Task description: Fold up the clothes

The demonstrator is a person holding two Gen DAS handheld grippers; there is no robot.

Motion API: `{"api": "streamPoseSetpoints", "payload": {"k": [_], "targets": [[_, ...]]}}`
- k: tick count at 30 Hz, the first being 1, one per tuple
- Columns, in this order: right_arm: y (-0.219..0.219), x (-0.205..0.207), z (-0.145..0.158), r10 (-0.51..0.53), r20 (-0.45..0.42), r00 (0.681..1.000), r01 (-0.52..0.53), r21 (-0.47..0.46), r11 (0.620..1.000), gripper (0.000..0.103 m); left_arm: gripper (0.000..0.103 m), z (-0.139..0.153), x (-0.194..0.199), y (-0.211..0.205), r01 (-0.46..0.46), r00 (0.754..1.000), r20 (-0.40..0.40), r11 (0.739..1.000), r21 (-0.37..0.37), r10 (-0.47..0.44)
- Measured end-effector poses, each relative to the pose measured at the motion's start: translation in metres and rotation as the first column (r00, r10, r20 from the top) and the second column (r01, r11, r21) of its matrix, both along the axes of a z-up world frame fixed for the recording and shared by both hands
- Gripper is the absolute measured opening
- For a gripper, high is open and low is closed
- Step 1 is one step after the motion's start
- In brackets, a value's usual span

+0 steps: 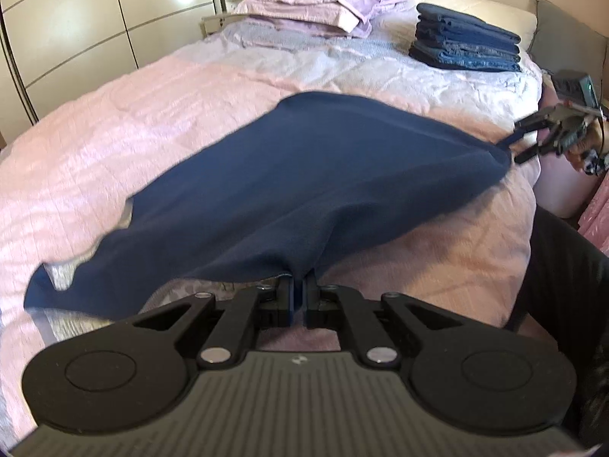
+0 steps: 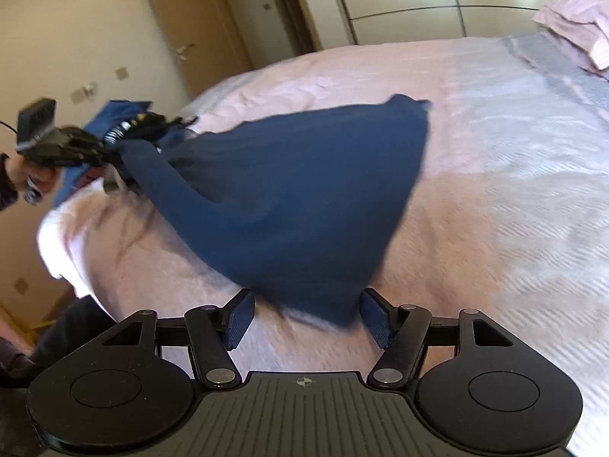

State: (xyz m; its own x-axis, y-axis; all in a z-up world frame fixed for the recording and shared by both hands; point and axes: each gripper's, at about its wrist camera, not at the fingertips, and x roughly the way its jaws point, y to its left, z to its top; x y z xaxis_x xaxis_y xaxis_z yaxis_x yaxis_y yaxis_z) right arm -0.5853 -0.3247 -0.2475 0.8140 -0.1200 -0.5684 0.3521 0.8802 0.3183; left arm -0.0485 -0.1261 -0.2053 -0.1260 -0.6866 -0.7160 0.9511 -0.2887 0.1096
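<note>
In the left wrist view, the left gripper (image 1: 298,289) at 6 o'clock has its jaws pinched tight on an edge of the navy garment (image 1: 297,175), which stretches over the pink bedspread (image 1: 114,133) toward the right gripper (image 1: 523,143) at 3 o'clock, while a stack of folded dark clothes (image 1: 466,38) sits at 1 o'clock. In the right wrist view, the right gripper (image 2: 306,318) at 6 o'clock has its jaws spread wide, the garment's (image 2: 304,198) blurred corner hanging between them, and the cloth runs to the left gripper (image 2: 114,156) at 9 o'clock.
</note>
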Motion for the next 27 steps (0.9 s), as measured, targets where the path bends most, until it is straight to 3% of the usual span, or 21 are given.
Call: {"api": "streamPoseSetpoints", "payload": {"k": [3, 6, 9, 21, 24, 27], "targets": [[-0.003, -0.003, 0.008, 0.029, 0.09, 0.996, -0.031, 0.026, 0.999, 0.066, 0.002, -0.009, -0.003, 0.007, -0.006, 1.0, 0.002, 1.0, 0.02, 0.006], [-0.011, -0.005, 0.009, 0.044, 0.162, 0.986, -0.063, 0.111, 0.992, 0.066, 0.002, -0.018, -0.004, 0.011, -0.015, 1.0, 0.0, 0.999, 0.031, 0.015], [-0.013, -0.005, 0.009, 0.024, 0.11, 0.994, -0.032, 0.072, 0.997, 0.066, 0.002, -0.024, -0.003, 0.012, -0.022, 1.0, -0.003, 0.999, 0.038, 0.022], [-0.038, 0.003, 0.014, 0.167, 0.162, 0.973, -0.19, 0.138, 0.972, 0.066, 0.002, -0.037, -0.003, 0.011, -0.034, 0.999, -0.002, 0.997, 0.075, 0.034], [-0.042, 0.018, 0.01, 0.206, 0.077, 0.976, -0.212, 0.091, 0.973, 0.066, 0.002, -0.039, -0.002, 0.01, -0.034, 0.999, -0.001, 0.996, 0.081, 0.034], [-0.049, 0.025, 0.014, 0.226, 0.127, 0.966, -0.239, 0.098, 0.966, 0.066, 0.002, -0.04, -0.002, 0.01, -0.035, 0.999, -0.002, 0.996, 0.084, 0.036]]}}
